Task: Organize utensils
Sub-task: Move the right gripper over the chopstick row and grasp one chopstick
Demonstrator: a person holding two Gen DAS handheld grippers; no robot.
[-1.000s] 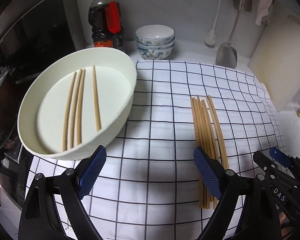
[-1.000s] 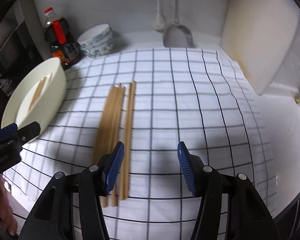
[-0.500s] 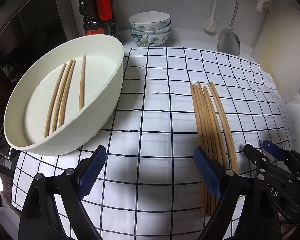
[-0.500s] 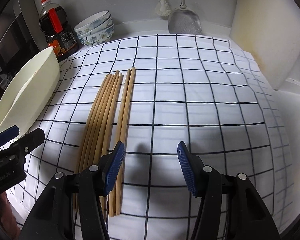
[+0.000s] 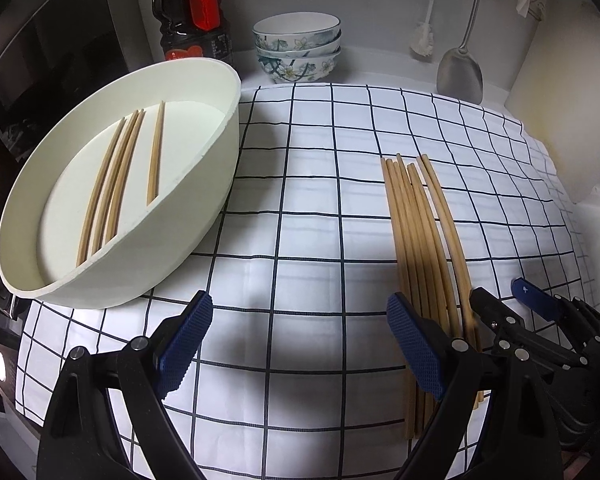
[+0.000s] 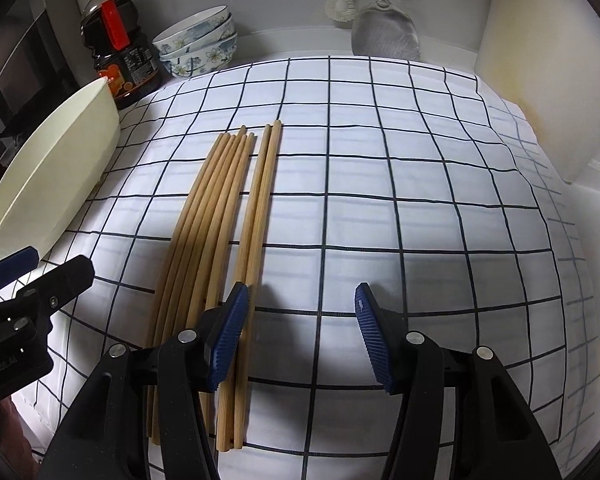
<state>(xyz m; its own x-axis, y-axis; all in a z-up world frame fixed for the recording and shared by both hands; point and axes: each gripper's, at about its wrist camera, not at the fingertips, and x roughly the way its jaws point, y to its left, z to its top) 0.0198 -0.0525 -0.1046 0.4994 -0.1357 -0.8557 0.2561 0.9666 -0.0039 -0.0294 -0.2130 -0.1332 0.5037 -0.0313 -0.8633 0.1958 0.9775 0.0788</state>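
Right wrist view, bottom centre: right gripper (image 6: 298, 330), jaws apart, empty. Left gripper (image 5: 300, 338), jaws wide, empty. Lower left: loose chopsticks (image 6: 216, 216) on checked cloth (image 6: 420, 200). Upper left: white basin (image 6: 52, 168). Advice: straddle the rightmost pair before closing.

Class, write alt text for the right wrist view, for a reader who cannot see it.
A row of wooden chopsticks lies on a white grid-patterned cloth, with the open right gripper just above their near ends, holding nothing. A cream oval tray sits at the left edge, and stacked floral bowls and a dark sauce bottle stand at the back.
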